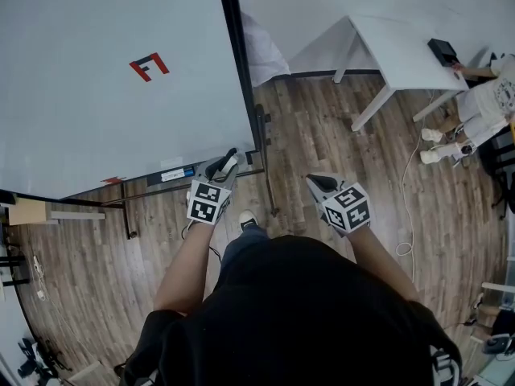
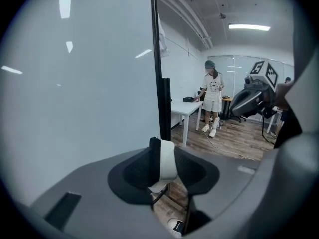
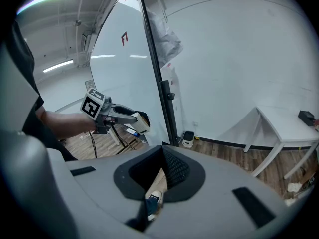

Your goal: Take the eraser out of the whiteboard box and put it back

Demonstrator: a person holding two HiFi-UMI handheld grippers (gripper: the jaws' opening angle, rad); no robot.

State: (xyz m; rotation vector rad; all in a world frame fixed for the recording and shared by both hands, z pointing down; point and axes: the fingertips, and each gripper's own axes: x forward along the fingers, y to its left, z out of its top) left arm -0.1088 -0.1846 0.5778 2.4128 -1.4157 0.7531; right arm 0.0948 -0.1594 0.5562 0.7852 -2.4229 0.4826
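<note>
- Two grippers are in the person's hands over the wood floor (image 1: pixel 322 135), in front of the lower right corner of a standing whiteboard (image 1: pixel 96 79).
- Left gripper (image 1: pixel 227 164): its jaws are clamped on the eraser (image 2: pixel 167 161), a small block with a pale body and a black side that stands upright between the pads.
- In the right gripper view the eraser sticks out at the tip of the left gripper, just beside the board's black frame post (image 3: pixel 157 78). Whether it touches the board I cannot tell.
- Right gripper (image 1: pixel 314 183): its jaws meet at the tips and nothing is between them. It hangs over bare floor, apart from the board and to the right of the left gripper.
- A red mark (image 1: pixel 150 66) sits on the board's face.
- A white table (image 1: pixel 410 51) stands against the far wall, and another person (image 2: pixel 212 101) stands beside it.
</note>
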